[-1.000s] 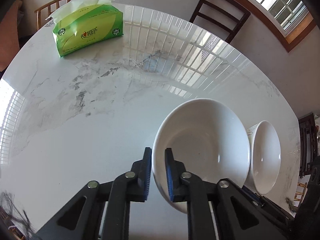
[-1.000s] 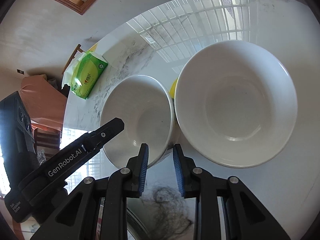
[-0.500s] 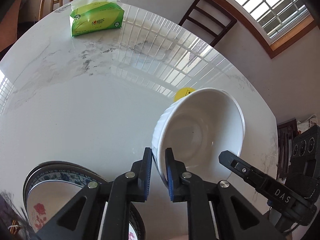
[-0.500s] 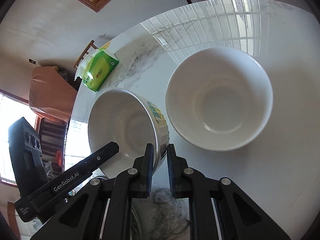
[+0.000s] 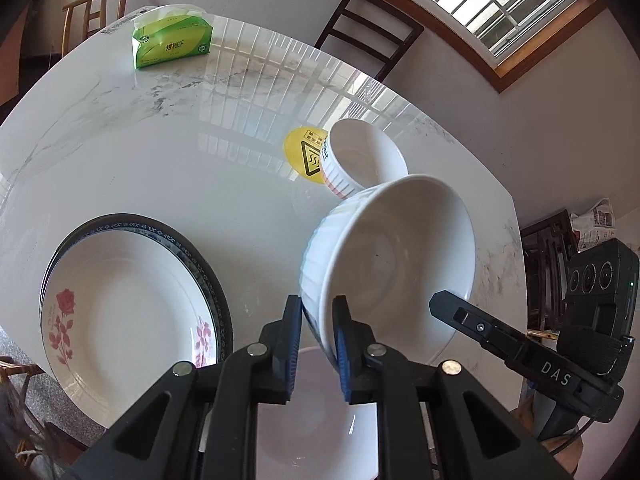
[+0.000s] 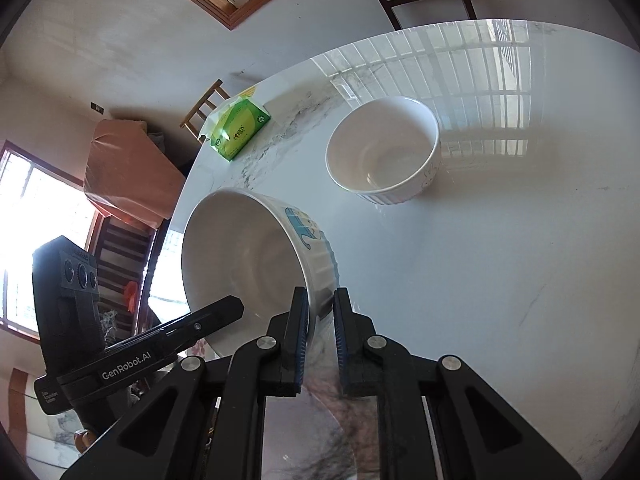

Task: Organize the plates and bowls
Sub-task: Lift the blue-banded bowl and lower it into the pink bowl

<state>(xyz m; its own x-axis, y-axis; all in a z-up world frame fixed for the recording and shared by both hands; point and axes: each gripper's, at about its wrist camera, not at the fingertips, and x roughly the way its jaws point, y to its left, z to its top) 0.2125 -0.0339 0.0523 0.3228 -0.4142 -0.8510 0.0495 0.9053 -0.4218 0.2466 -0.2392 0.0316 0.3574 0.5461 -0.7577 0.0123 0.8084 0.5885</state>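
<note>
Glossy marble table point(image 5: 168, 184); glazed ceramic bowl point(image 5: 392, 256); shiny plastic tissue pack point(image 5: 172, 42).

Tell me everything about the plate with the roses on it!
The rose plate is round, white and shiny, like china. Red and pink roses are printed on its rim. It lies flat and empty, face up, stacked on a plate with a dark blue patterned rim, near the edge of the white marble table. Nothing else touches it.
</note>
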